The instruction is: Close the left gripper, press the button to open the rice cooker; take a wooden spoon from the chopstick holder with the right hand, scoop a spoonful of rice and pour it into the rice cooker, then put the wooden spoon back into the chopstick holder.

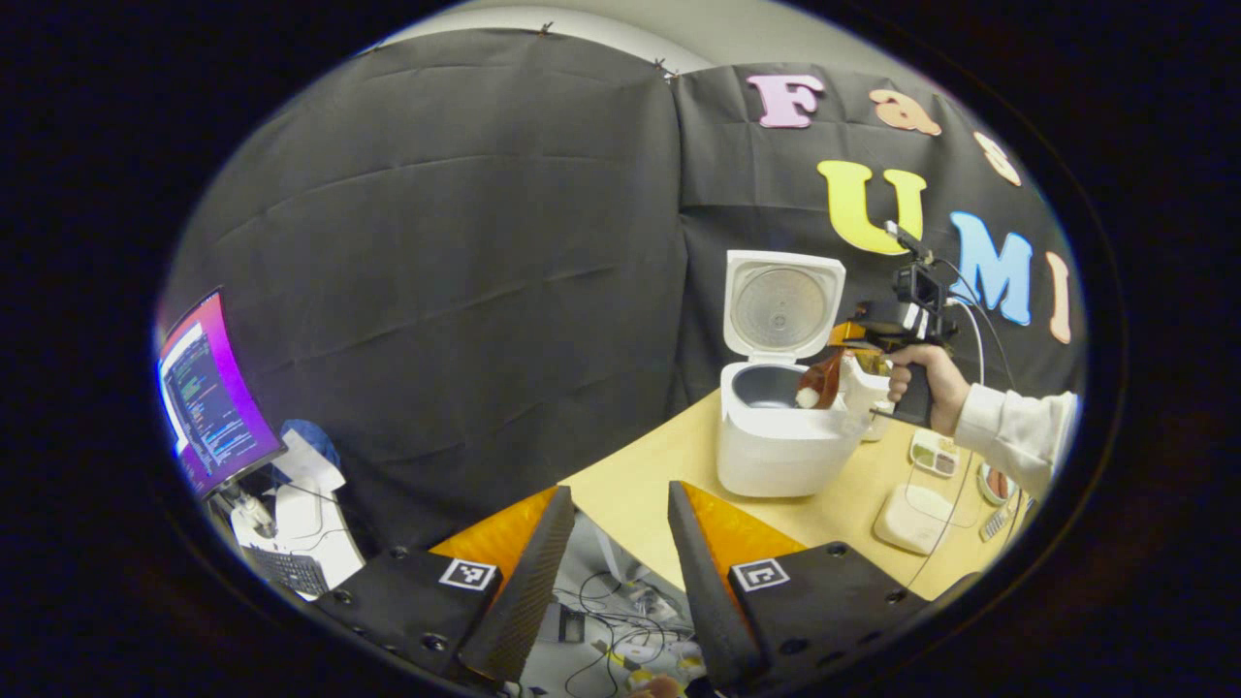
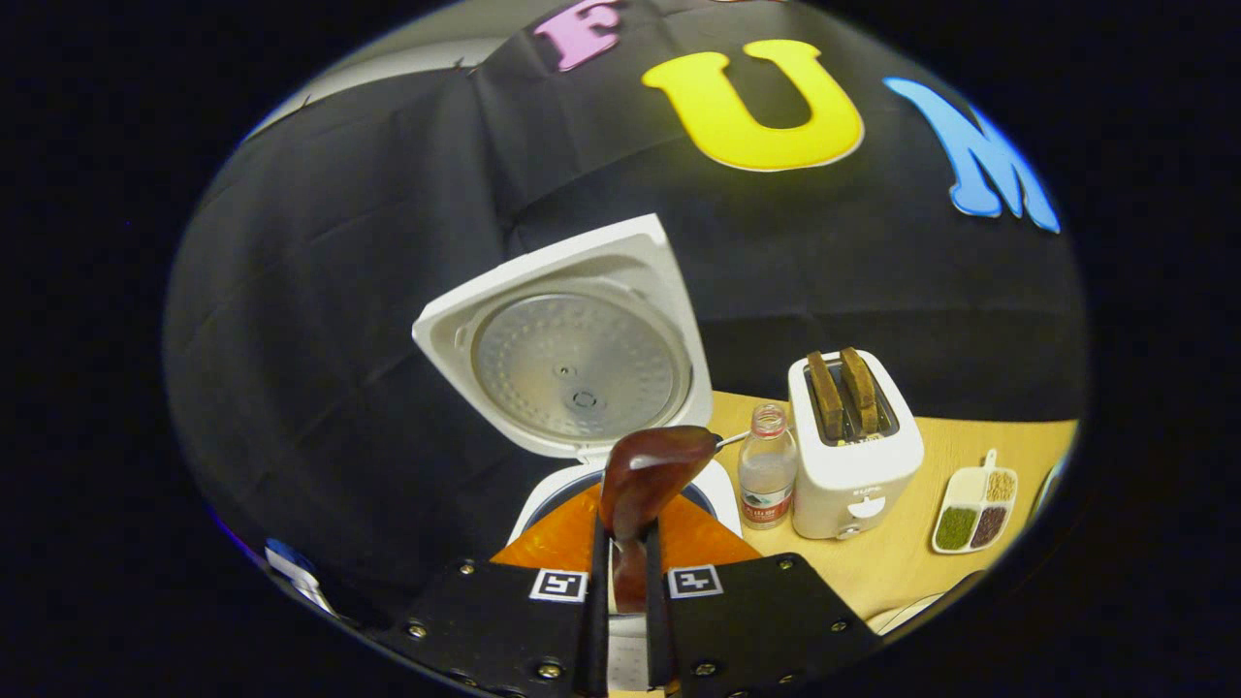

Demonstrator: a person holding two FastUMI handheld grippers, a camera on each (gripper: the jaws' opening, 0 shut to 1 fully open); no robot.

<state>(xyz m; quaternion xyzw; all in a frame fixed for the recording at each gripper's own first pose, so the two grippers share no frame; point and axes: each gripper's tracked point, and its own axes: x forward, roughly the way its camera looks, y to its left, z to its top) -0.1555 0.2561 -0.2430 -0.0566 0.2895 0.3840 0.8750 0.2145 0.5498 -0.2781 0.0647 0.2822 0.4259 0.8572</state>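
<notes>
- Right gripper view first: I've got the wooden spoon [image 2: 645, 485] pinched by its handle between both fingers of my right gripper [image 2: 625, 601], jaws nearly together, bowl tipped forward over the rice cooker [image 2: 620, 485].
- Cooker lid [image 2: 572, 349] stands open and upright, its metal inner plate facing me.
- Left gripper view gives me the side angle: the spoon [image 1: 824, 380] hangs over the open pot [image 1: 766, 386], a white clump at its tip just inside the rim; whether it is rice I can't confirm.
- A hand [image 1: 921, 380] in a white sleeve holds that gripper [image 1: 853, 334] above the cooker [image 1: 780, 446].
- My left gripper [image 1: 620, 572] is wide open, holding nothing, hanging off the table's [image 1: 659, 475] near edge.
- Beside the cooker: a water bottle [image 2: 766, 467], a toaster [image 2: 851, 446] with two slices up, then a divided dish [image 2: 974, 514] of grains.
</notes>
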